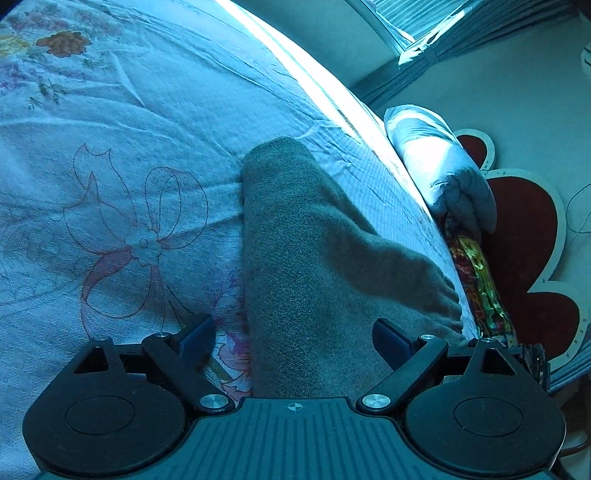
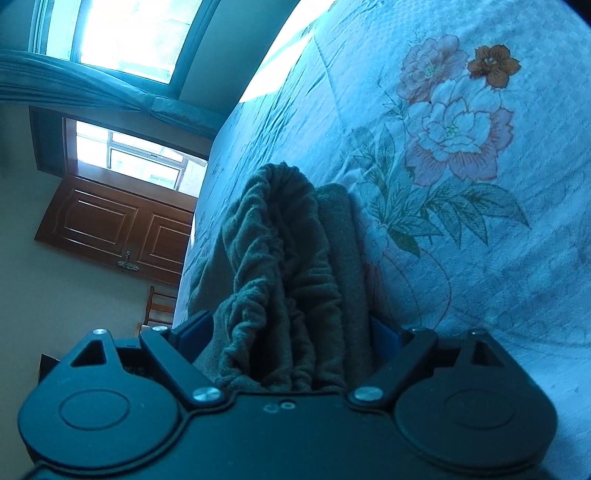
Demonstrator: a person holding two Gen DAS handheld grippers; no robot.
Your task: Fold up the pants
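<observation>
Nearest the left wrist camera, the left gripper (image 1: pixel 295 339) stands with its jaws wide apart, one blue pad over the bedsheet (image 1: pixel 122 122), the other resting against the grey-green pants (image 1: pixel 314 258). The cloth runs between the jaws without being pinched. In the right wrist view the right gripper (image 2: pixel 291 332) likewise has its jaws spread, with the gathered waistband of the pants (image 2: pixel 280 266) bunched between them; whether the pads press on the cloth cannot be told.

The pants lie on a bed covered by a pale sheet printed with flowers and a ribbon bow. They are of fleecy fabric, folded lengthwise into a long narrow strip that runs away from each gripper, with the elastic waistband ruffled and open at the right gripper's end.

Beside the bed's far edge in the left view sits a light pillow (image 1: pixel 439 166), near a dark red flower-shaped mat (image 1: pixel 524 229). The right view shows a bright window (image 2: pixel 129 33), a blue curtain (image 2: pixel 74 85) and a brown wooden door (image 2: pixel 114 229) beyond the bed.
</observation>
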